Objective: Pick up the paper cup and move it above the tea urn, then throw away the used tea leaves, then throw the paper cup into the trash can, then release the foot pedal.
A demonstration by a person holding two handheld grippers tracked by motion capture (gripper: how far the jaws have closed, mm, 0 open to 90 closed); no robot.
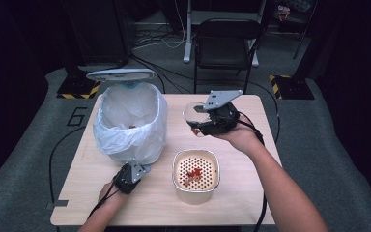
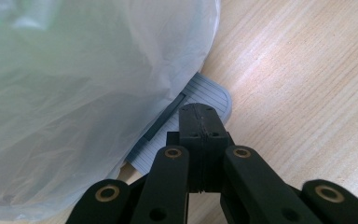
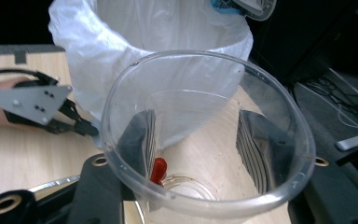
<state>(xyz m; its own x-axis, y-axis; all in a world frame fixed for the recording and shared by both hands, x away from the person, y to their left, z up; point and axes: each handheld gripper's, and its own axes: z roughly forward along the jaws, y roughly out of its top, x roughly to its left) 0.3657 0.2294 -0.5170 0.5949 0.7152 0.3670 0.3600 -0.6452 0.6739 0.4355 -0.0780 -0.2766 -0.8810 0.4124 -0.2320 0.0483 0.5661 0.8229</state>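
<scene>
High view: my right gripper point(image 1: 199, 122) holds a clear plastic cup point(image 1: 193, 116) lifted above the light wooden table point(image 1: 251, 193), tipped on its side with the mouth turned toward the white pedal bin lined with a white plastic bag point(image 1: 130, 123); the bin's lid point(image 1: 121, 74) stands open. My left gripper point(image 1: 144, 169) rests low at the bin's near foot. In front of the cup, nearer to me, stands a cream square container with a perforated insert point(image 1: 195, 175), with red and orange bits lying on the holes. Left gripper view: the jaws are pressed together with nothing between them, tips down on the grey ribbed pedal point(image 2: 186, 121) that pokes out from under the bag point(image 2: 84, 93); bare table wood point(image 2: 303, 84) beyond. Right gripper view: the jaws are clamped on the cup point(image 3: 205, 140) from outside, their ribbed pads seen through its clear wall on both sides. One small red piece point(image 3: 158, 169) clings to the inside wall near the cup's bottom. Past the rim stands the lined bin point(image 3: 121, 46), with my left gripper point(image 3: 91, 129) beside its base.
</scene>
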